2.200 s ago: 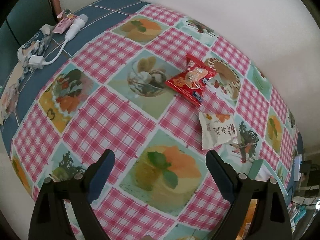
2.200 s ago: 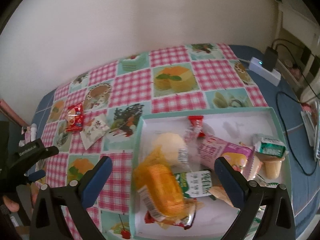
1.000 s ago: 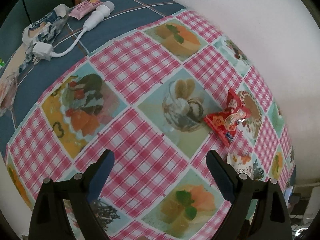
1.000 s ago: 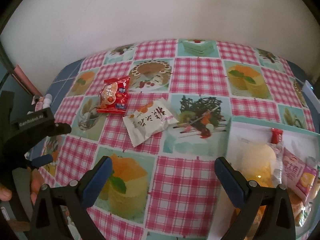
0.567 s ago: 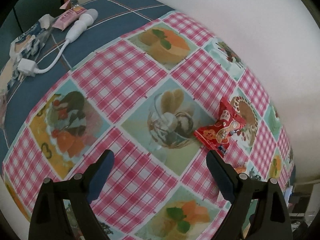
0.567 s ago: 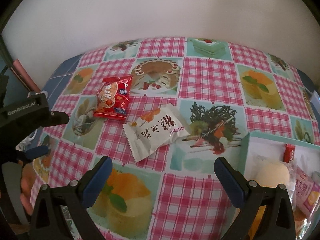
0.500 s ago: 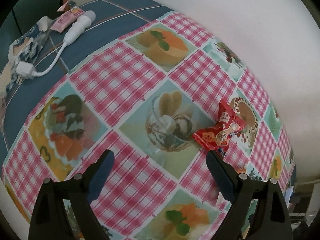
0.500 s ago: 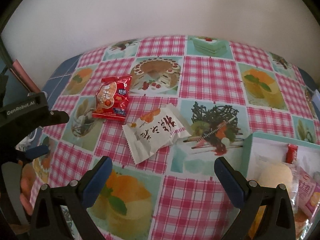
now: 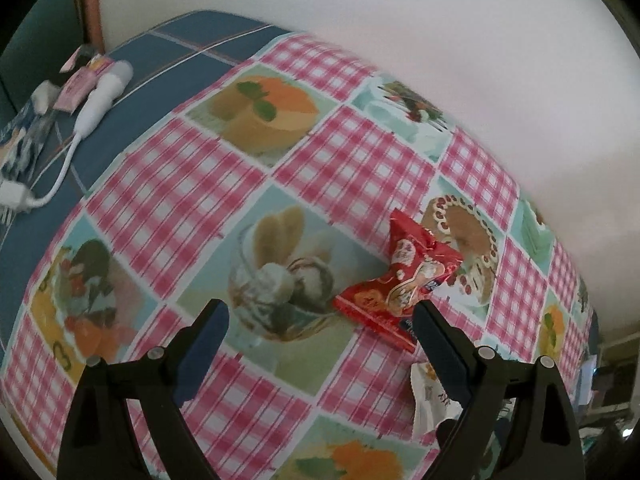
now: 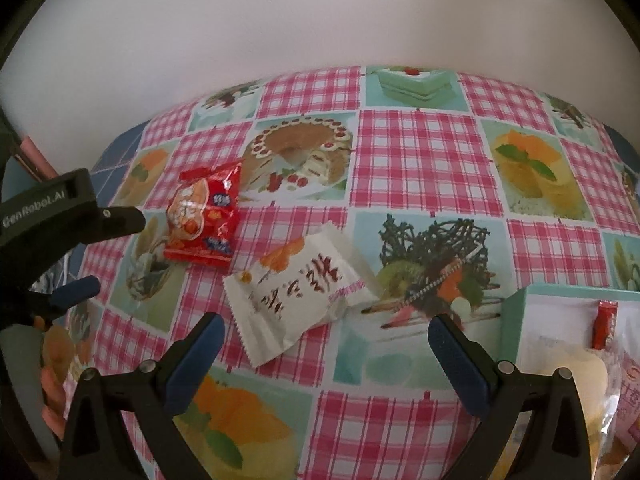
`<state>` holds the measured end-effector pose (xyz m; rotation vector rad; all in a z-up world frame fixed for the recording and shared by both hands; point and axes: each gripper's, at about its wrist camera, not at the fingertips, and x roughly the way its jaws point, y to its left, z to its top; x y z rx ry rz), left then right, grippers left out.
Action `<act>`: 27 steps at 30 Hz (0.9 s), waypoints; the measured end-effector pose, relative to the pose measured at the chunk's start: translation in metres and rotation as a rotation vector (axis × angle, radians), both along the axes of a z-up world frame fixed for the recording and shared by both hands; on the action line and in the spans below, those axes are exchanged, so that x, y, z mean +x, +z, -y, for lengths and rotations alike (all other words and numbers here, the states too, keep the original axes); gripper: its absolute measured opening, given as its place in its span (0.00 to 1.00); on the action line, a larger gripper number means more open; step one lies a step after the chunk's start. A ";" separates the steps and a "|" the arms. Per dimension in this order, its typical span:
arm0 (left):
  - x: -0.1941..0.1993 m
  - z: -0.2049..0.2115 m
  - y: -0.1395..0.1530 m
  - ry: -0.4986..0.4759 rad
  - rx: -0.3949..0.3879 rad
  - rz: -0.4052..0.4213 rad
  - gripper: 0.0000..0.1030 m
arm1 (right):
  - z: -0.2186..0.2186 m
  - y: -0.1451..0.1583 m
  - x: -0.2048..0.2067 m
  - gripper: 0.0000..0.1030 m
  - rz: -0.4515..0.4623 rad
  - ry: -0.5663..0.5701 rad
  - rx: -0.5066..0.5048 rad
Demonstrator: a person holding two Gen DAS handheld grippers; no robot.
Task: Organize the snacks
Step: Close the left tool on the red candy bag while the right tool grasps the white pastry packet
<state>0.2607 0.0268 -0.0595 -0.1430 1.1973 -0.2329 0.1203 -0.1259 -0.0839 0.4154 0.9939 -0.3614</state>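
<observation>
The surface (image 10: 420, 168) is covered by a glossy cloth of pink gingham squares alternating with pale green panels printed with cakes and desserts; a blue checked cloth (image 9: 168, 64) shows at its far left edge, against a white wall.

At the right edge of the right wrist view sits a shallow rectangular tray with a mint-green rim and white floor (image 10: 516, 308). Only its near-left corner is in view. Inside it lie a small red stick-shaped packet (image 10: 605, 325), a pale yellow round bun in clear wrap (image 10: 576, 368), and part of a pink-and-white printed pouch (image 10: 628, 392); the rest of its contents are cut off.

Outside the tray, on the cloth, lies a flat white snack packet with red-brown characters and an orange picture (image 10: 296, 292), well to the left of the tray. Just beyond it, up and to the left, lies a crinkled red foil snack packet (image 10: 204, 220), close to the white one but apart from it.

The right hand-held gripper (image 10: 326, 348) hangs above the cloth with its blue-padded fingers spread wide and empty, the white packet just ahead of them. The left hand-held gripper (image 9: 320, 334) is likewise spread wide with nothing held, its right finger (image 9: 436, 344) overlapping the red packet's (image 9: 400, 280) near corner in the view.

On the blue cloth lie a white rounded plug with its cable (image 9: 100, 96) and a small pink packet (image 9: 78, 84).
</observation>
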 end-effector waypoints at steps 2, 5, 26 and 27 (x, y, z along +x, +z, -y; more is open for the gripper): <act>0.002 0.007 -0.002 -0.024 0.011 0.015 0.91 | 0.003 0.000 0.002 1.00 0.008 -0.006 0.001; 0.004 0.014 -0.006 -0.056 0.019 0.026 0.91 | 0.003 -0.003 0.007 1.00 0.009 0.003 -0.005; 0.002 0.059 -0.025 -0.218 0.073 0.142 0.79 | -0.003 -0.019 0.028 0.76 0.015 0.063 -0.074; 0.002 0.061 -0.026 -0.219 0.080 0.143 0.69 | -0.002 -0.019 0.028 0.74 0.016 0.064 -0.075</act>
